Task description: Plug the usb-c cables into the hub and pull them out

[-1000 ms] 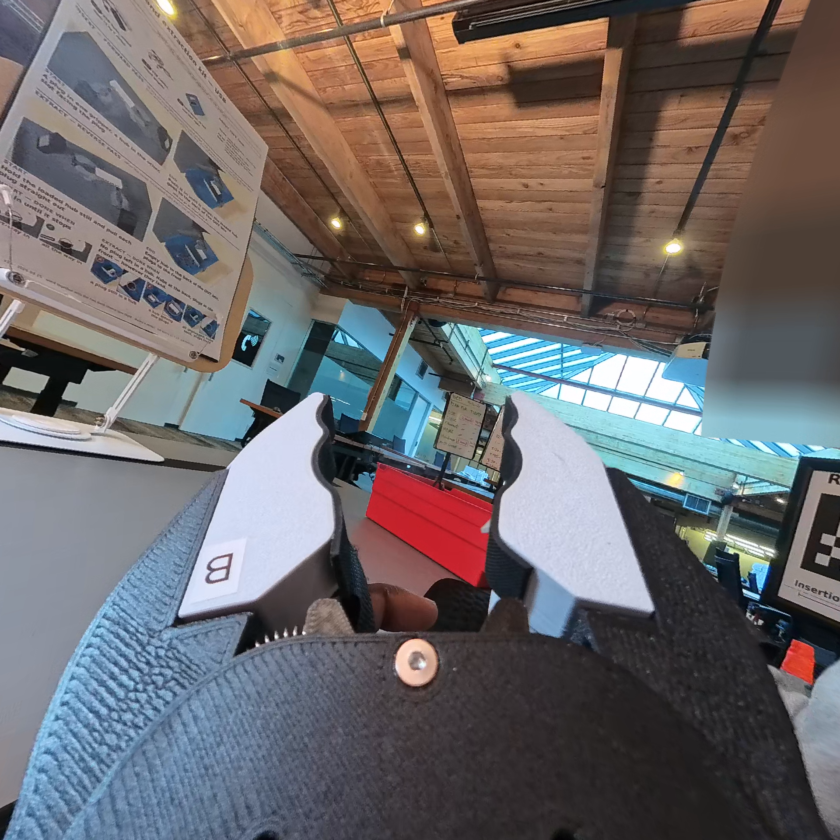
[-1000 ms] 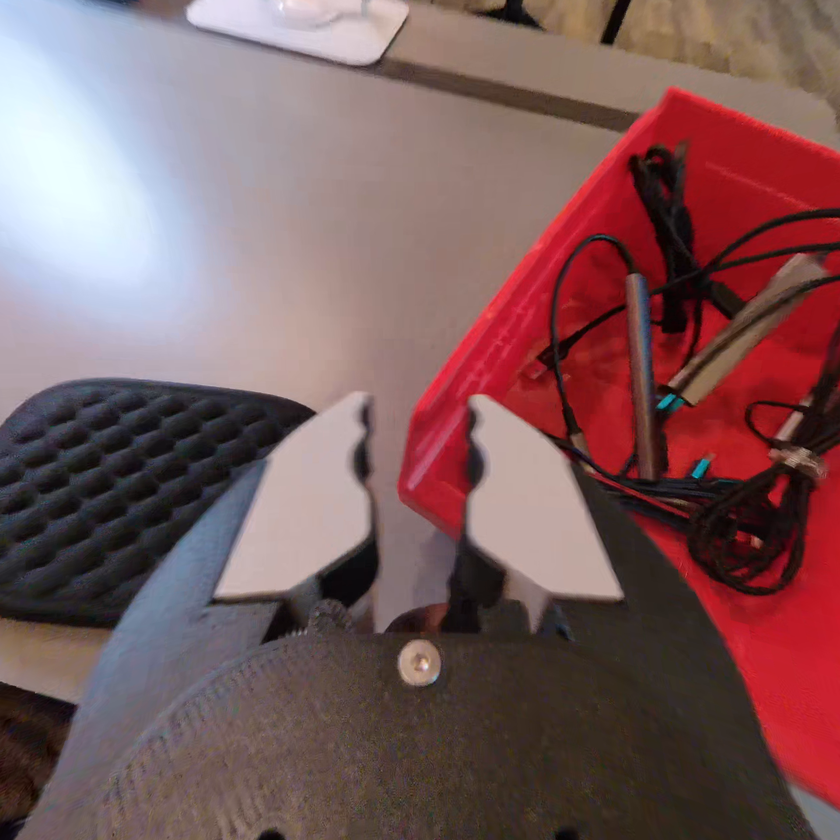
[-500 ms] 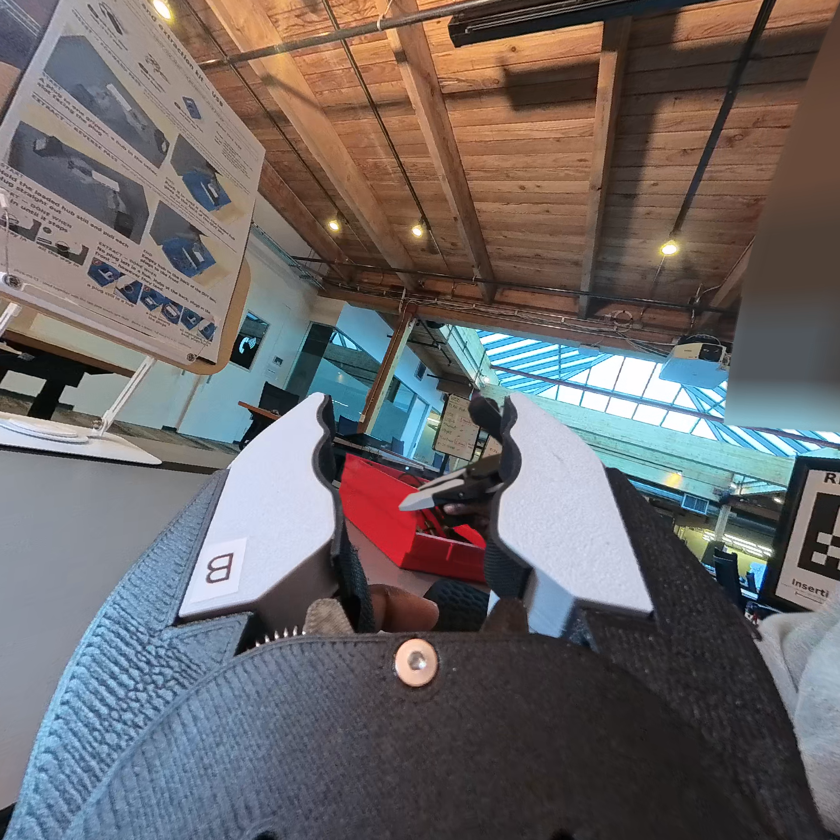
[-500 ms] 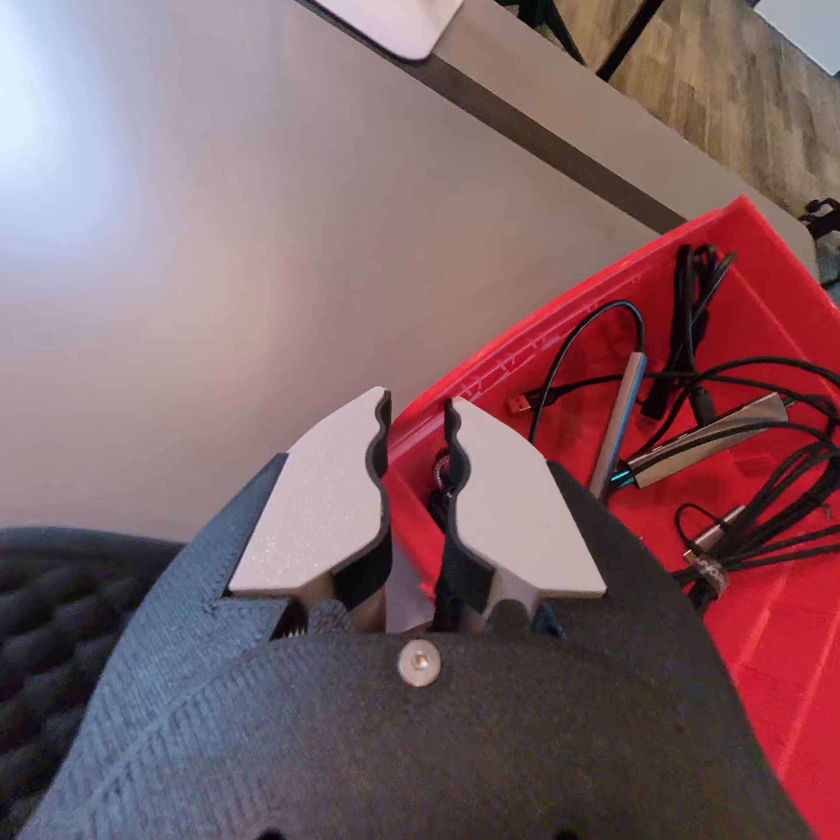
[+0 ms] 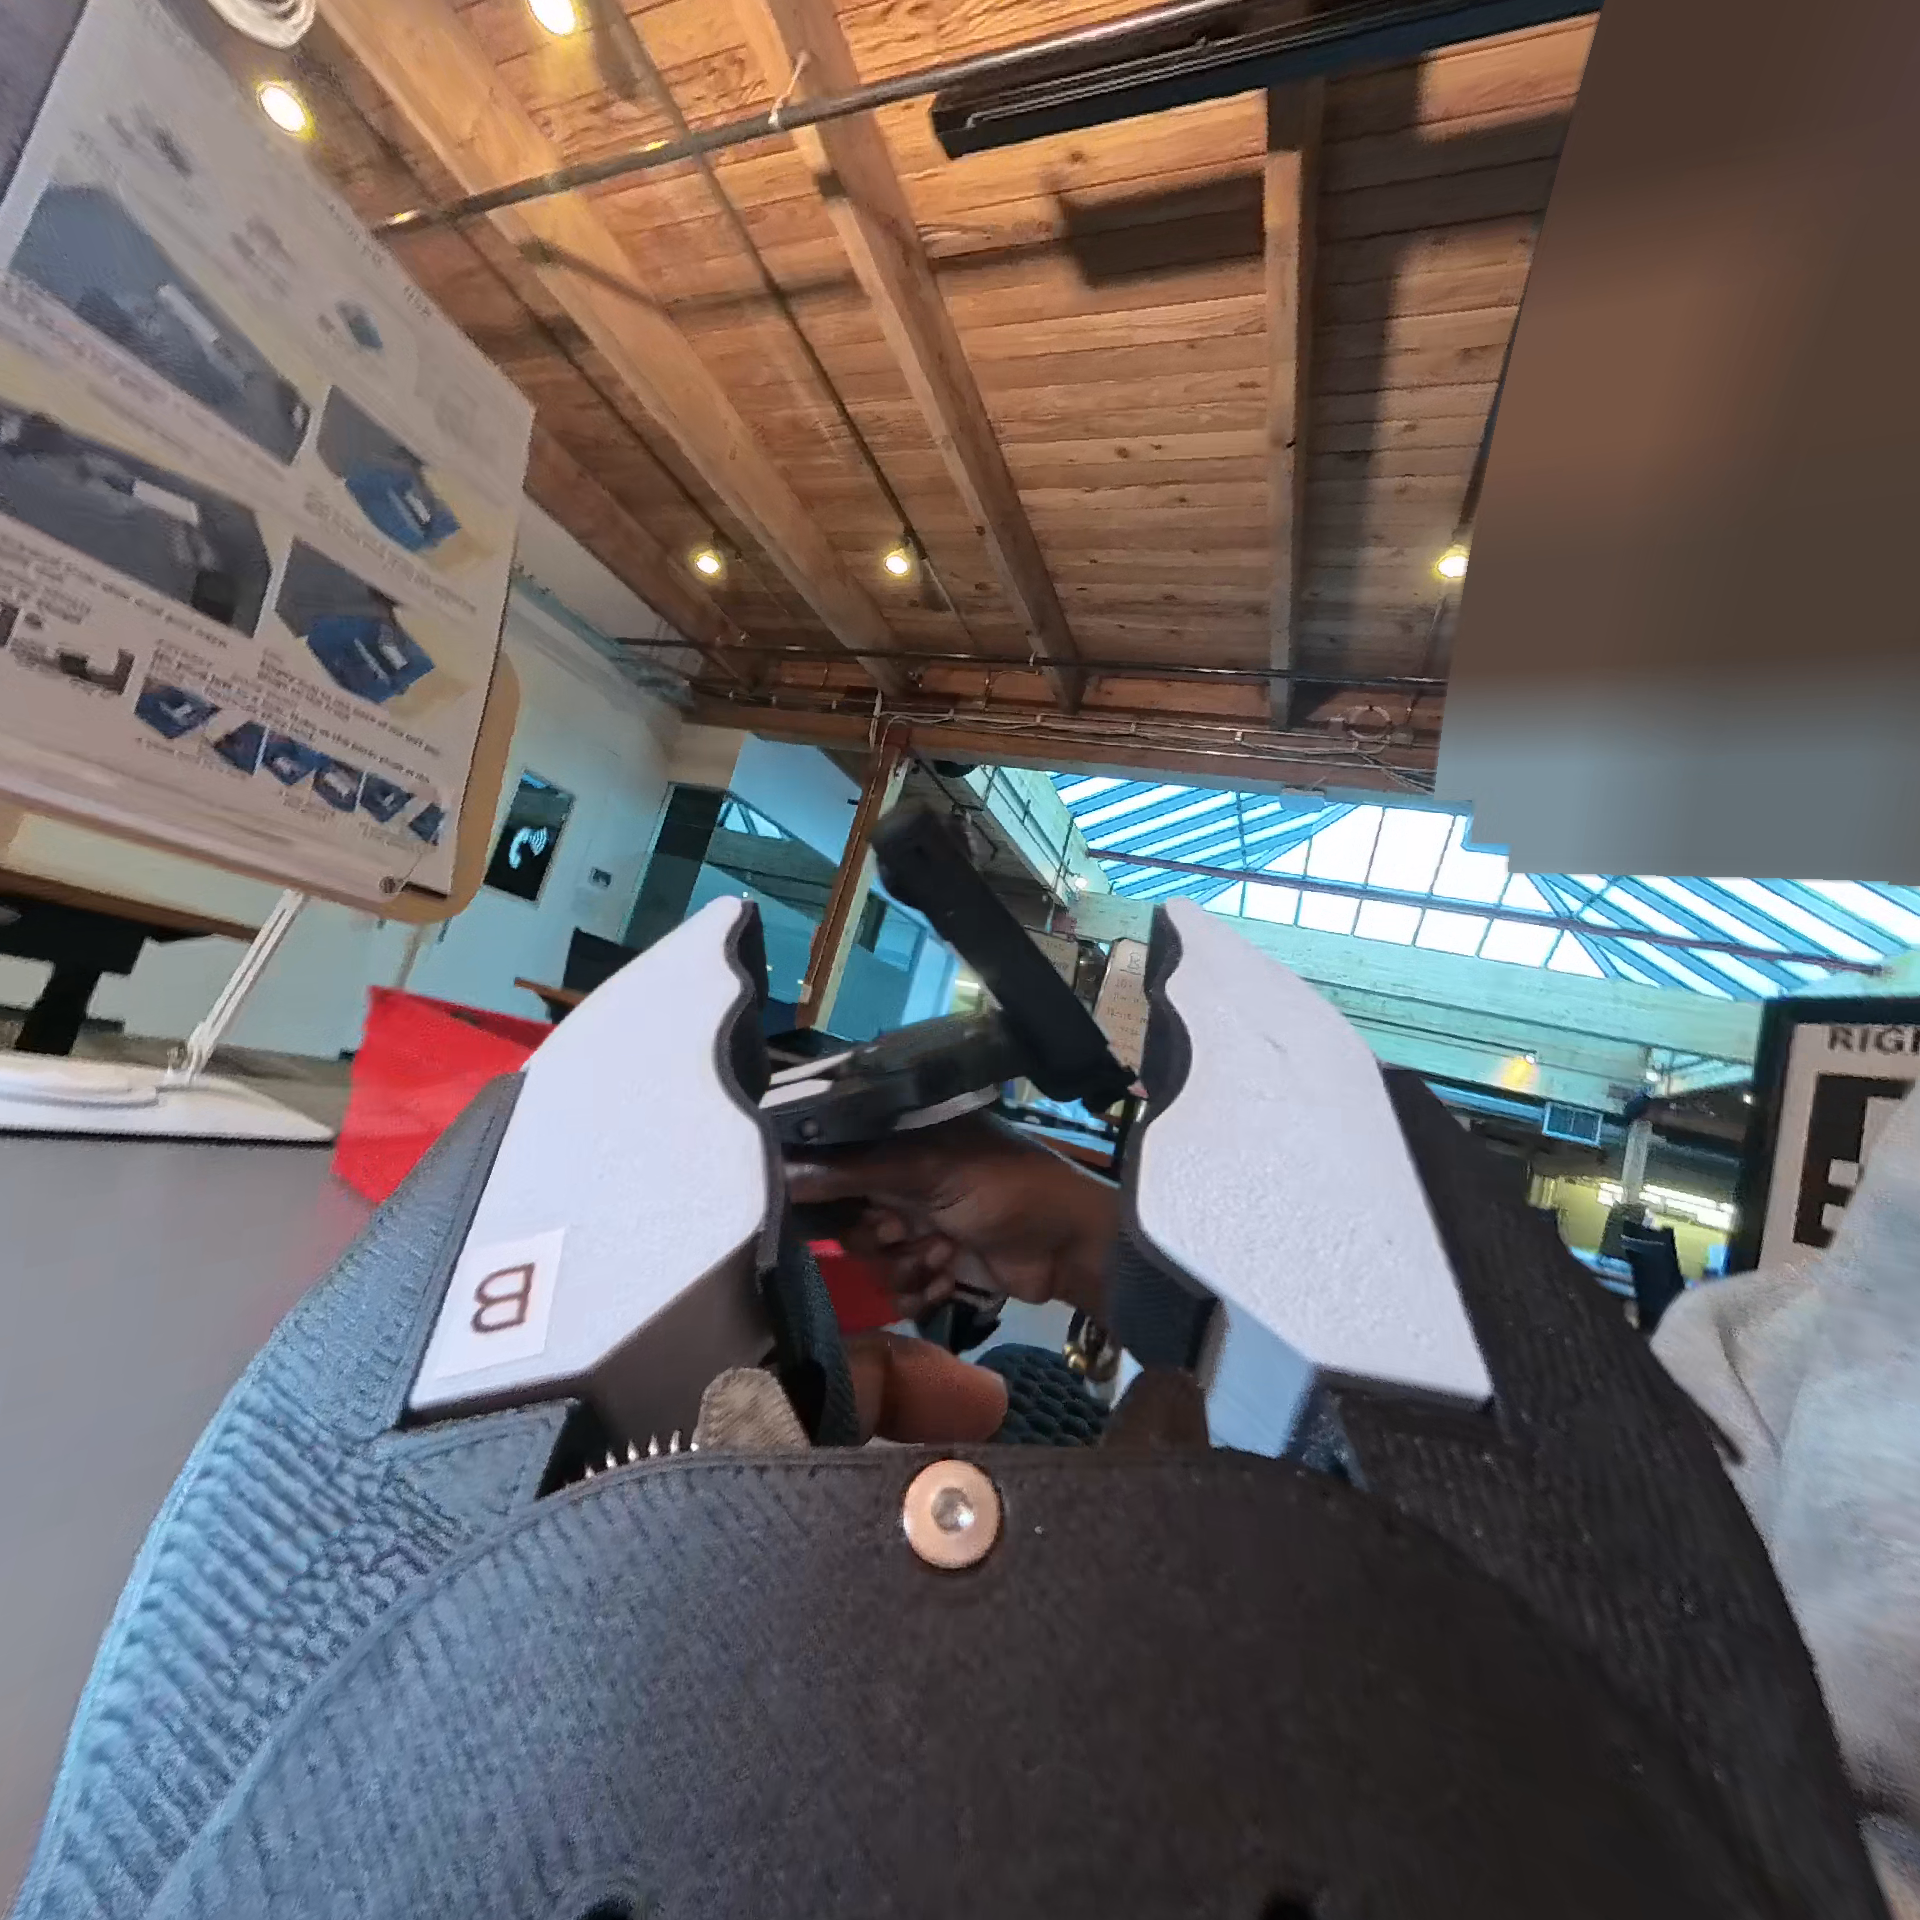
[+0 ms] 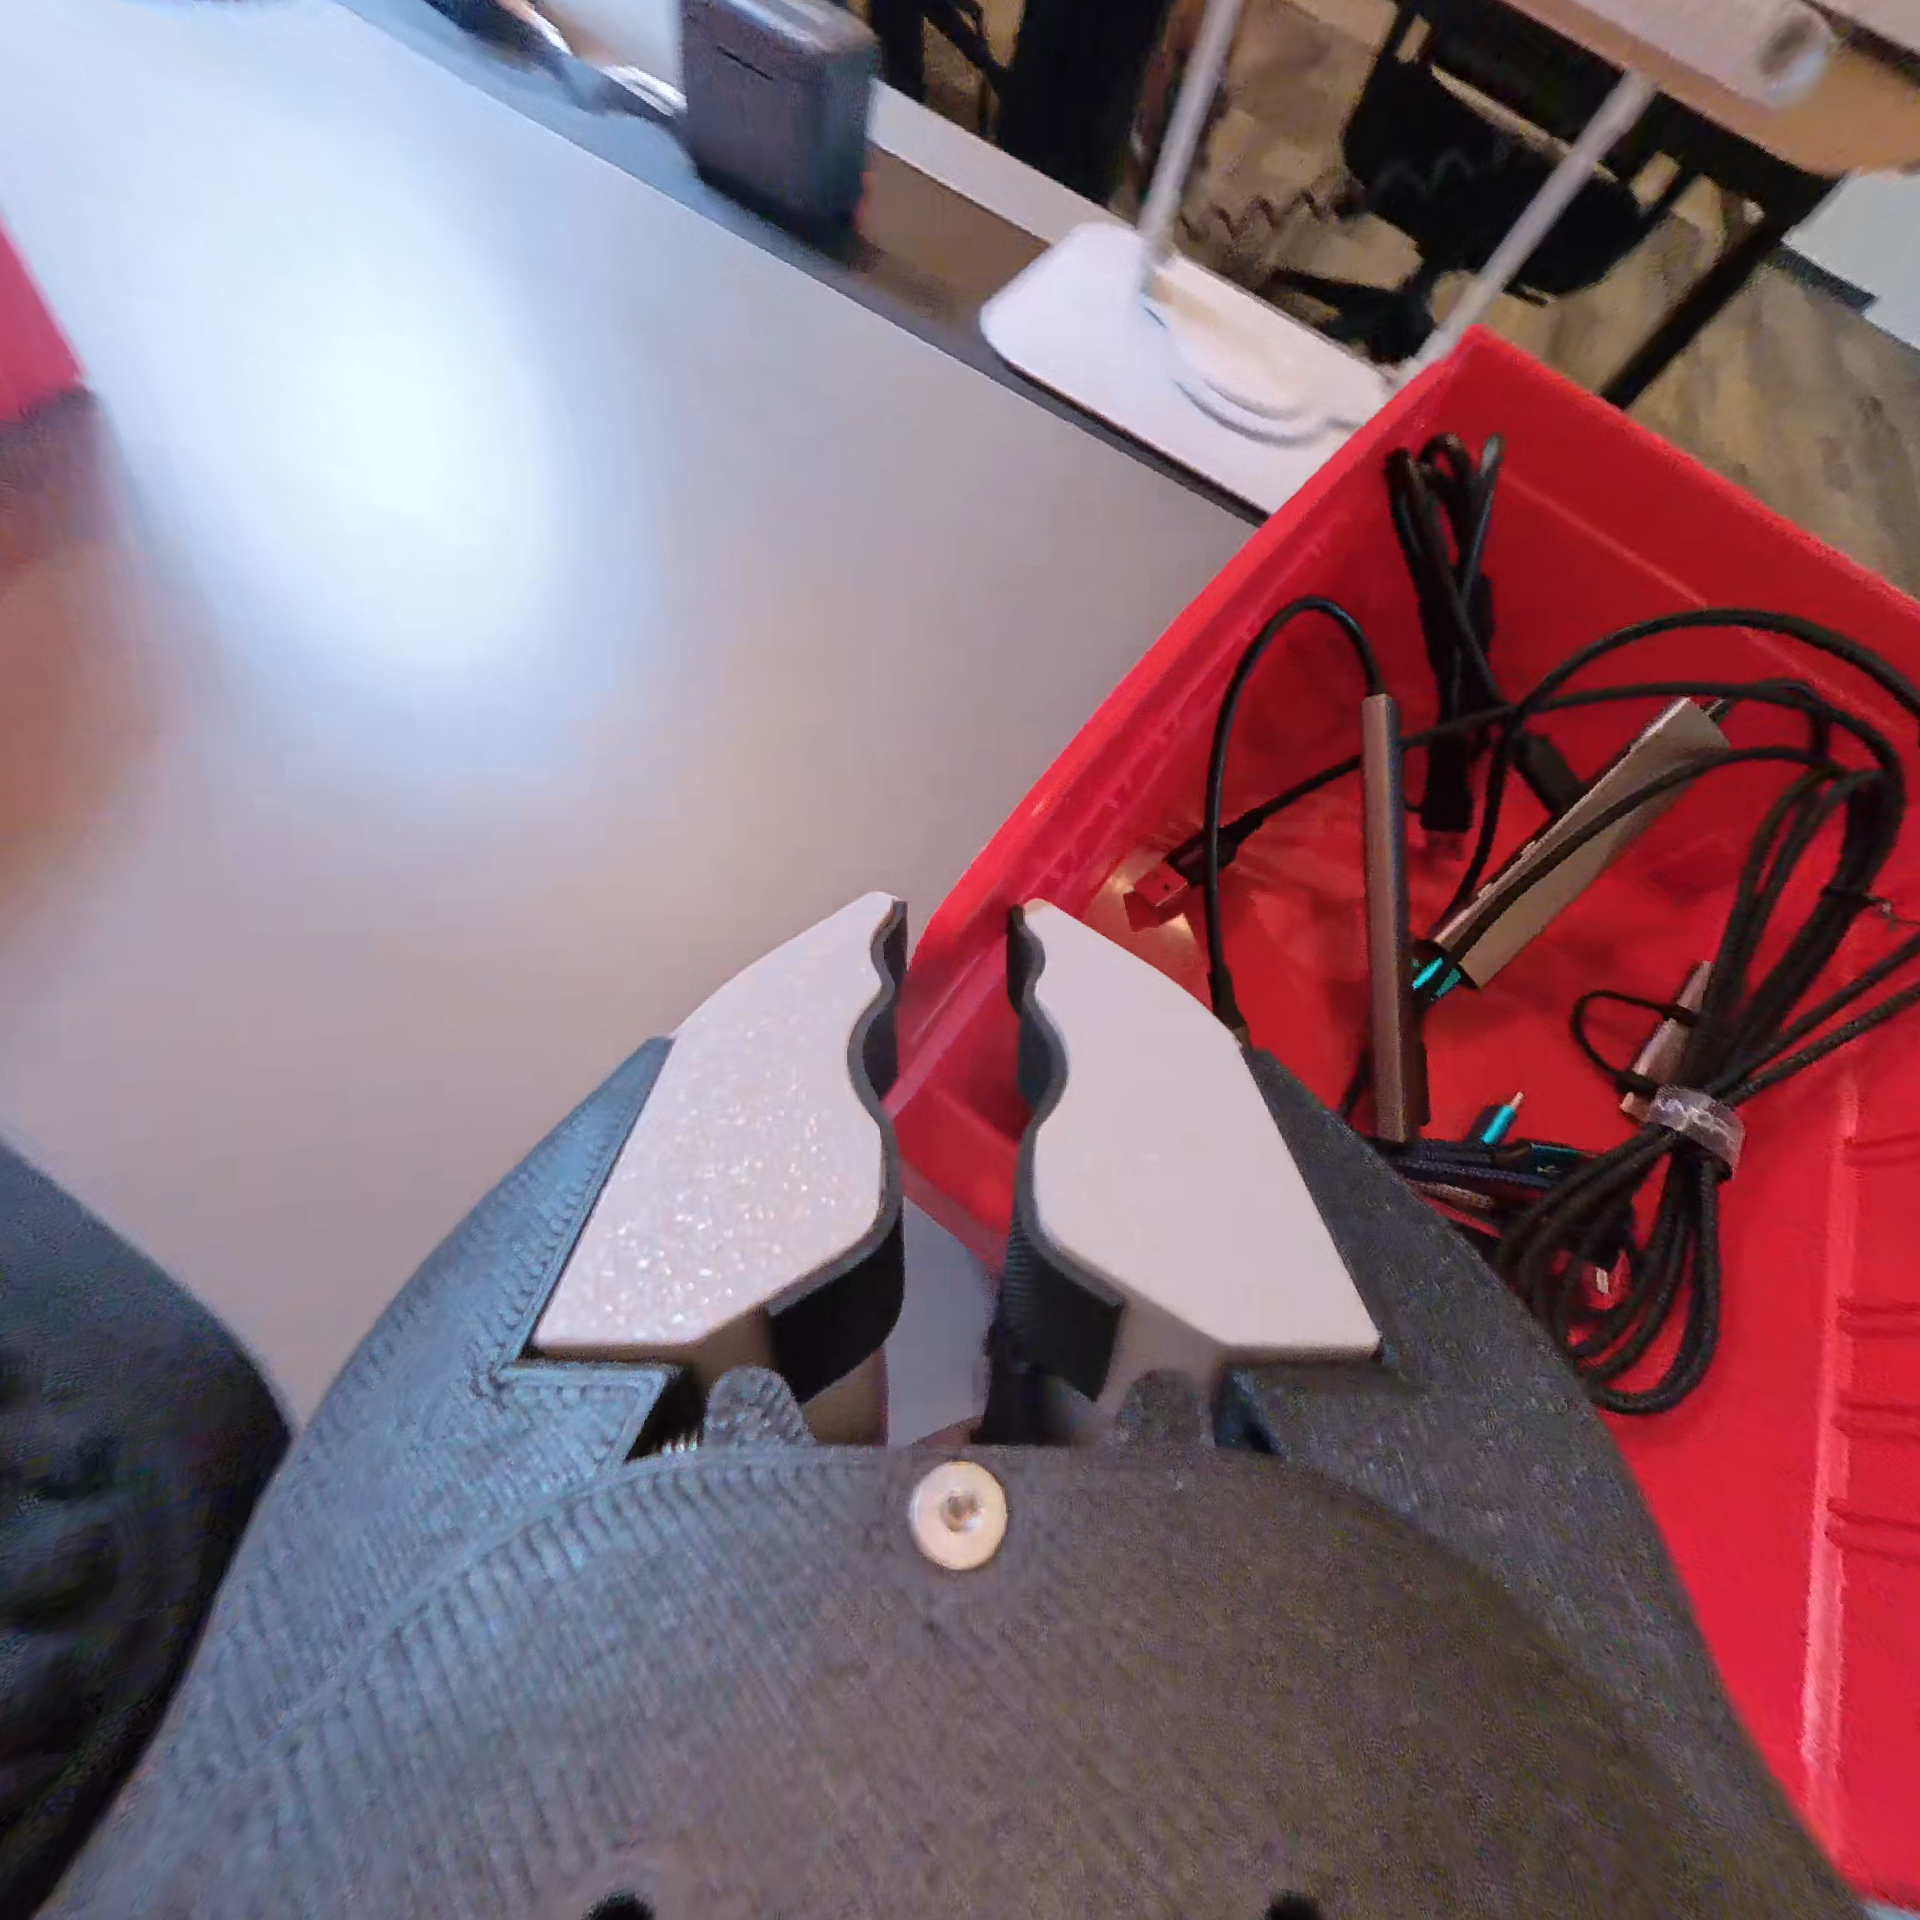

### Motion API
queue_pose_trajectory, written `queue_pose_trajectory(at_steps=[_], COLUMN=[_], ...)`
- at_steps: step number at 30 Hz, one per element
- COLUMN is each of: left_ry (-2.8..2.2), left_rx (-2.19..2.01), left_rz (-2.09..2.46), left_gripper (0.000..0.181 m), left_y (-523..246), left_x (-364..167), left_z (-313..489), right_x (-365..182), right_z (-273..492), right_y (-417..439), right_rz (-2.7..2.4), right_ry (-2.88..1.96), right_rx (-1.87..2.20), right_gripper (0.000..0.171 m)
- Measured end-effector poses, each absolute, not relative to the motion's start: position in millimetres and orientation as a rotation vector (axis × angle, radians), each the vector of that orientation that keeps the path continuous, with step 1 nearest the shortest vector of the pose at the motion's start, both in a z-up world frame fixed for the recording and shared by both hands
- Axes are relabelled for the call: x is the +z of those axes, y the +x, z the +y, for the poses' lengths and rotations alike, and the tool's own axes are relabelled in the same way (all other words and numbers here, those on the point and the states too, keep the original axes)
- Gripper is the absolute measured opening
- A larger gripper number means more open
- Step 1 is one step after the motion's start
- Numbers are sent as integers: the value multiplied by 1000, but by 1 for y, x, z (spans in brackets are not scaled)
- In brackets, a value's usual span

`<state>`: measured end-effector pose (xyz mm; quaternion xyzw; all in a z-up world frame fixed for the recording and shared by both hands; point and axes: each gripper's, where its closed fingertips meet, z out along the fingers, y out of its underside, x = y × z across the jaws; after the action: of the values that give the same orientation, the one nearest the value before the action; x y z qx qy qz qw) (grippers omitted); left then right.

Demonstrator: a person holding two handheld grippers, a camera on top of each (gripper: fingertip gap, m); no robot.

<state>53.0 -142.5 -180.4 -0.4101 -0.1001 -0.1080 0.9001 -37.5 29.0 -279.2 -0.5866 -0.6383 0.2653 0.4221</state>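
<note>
Now we see our right gripper, narrowly parted and empty, swung toward the red bin at two o'clock; left gripper stays wide apart.

Grey table bears red bin, white stand base

Count, right wrist view: one red bin just ahead-right of the right gripper, holding two slim grey hubs, one tied bundle of black braided cable and several more loose black cables too tangled to count exactly. Ahead of that gripper: one white stand base and one dark grey box on one grey table. Left wrist view: two grippers, the left gripper plus the other one beyond its fingers, and one instruction poster up-left.
</note>
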Motion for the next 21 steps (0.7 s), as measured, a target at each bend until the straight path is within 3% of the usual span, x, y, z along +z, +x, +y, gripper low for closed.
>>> queue_pose_trajectory(at_steps=[11, 21], left_ry=[-835, -841], left_rx=[-184, -163], left_rz=[5, 1], left_gripper=[66, 64], left_y=[90, 90], left_x=[-172, -172], left_z=[-150, -150], right_x=[-276, -275], right_z=[-128, -200], right_y=[-117, -159], right_rz=[-1641, -1676], right_ry=[-1282, -1126], right_rx=[1020, 1232], right_gripper=[27, 31])
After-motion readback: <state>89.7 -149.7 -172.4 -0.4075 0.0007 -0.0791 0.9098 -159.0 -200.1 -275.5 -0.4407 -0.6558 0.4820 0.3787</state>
